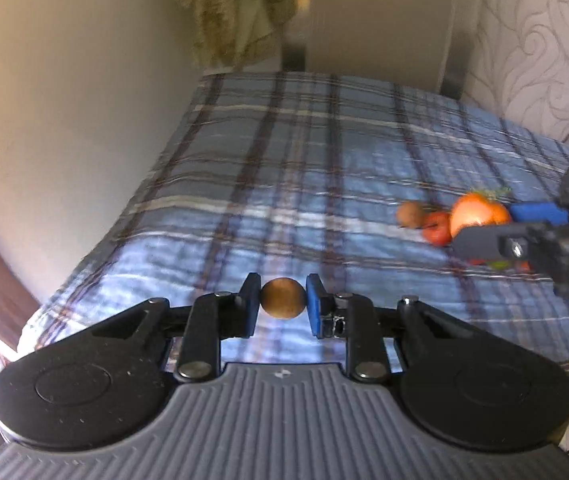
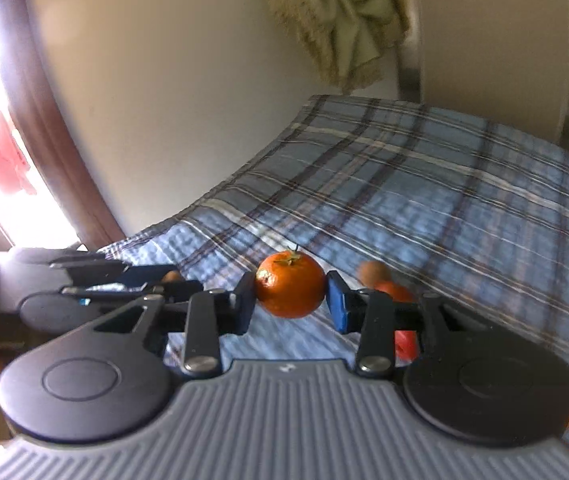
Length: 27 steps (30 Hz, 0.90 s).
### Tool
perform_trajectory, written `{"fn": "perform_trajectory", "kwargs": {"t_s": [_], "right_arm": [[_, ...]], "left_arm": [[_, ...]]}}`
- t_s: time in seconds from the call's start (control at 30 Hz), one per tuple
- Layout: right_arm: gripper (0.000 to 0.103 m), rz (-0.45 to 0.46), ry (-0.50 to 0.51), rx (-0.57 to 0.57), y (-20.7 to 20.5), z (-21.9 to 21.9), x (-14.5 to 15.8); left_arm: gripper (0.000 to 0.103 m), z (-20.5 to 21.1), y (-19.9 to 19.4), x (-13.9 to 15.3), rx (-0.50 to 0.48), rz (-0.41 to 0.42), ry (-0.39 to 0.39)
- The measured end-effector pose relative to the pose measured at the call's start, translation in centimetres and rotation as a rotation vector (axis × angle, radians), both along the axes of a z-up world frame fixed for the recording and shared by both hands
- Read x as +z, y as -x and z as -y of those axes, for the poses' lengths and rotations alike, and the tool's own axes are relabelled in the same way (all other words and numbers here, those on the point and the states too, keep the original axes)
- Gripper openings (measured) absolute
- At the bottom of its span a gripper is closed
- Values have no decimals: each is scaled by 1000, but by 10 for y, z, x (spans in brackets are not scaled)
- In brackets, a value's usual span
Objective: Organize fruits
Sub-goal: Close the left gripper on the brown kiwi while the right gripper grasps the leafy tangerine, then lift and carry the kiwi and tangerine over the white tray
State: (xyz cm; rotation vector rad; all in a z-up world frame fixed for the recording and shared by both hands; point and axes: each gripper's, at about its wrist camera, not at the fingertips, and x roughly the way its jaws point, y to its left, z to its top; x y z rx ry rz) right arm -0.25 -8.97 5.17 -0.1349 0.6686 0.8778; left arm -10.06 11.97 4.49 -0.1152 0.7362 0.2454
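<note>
Between the blue pads of the left gripper (image 1: 283, 299), nearest in the left wrist view, a small round brown fruit (image 1: 283, 298) is clamped, touched by a pad on each side and held above the blue plaid cloth (image 1: 284, 184). Between the narrowed fingers of the right gripper (image 2: 290, 296), nearest in the right wrist view, a stemmed mandarin (image 2: 290, 284) is gripped in the same manner, over the same plaid cloth. Just right of the mandarin, partly hidden behind the right gripper's finger, a red fruit (image 2: 394, 292) is seen, with a second brown fruit (image 2: 373, 271) just beyond it, both blurred. Well to the right of the left gripper's brown fruit, this group is also recorded in the left wrist view. Beyond the cloth's far edge, a pale fringed towel (image 2: 340, 16) is hung against a plain wall (image 2: 164, 80).
</note>
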Motion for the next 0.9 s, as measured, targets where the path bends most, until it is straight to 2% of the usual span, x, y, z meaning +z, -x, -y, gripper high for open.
{"fn": "perform_trajectory", "kwargs": {"t_s": [0.13,0.3,0.53,0.9], "right_arm": [[41,-12,-4,-63,6,35,1],[41,31,-16,-166,13,87,13],[41,44,-40,-297,20,152,18],[41,69,-66,-344,29,205,21]], "left_arm": [[28,30,-13,10,-62,20,-1],[28,72,-30,24,-146,59,-5],[28,130,-50,27,-239,65,-14],[28,200,-66,32,-323,71,-46]]}}
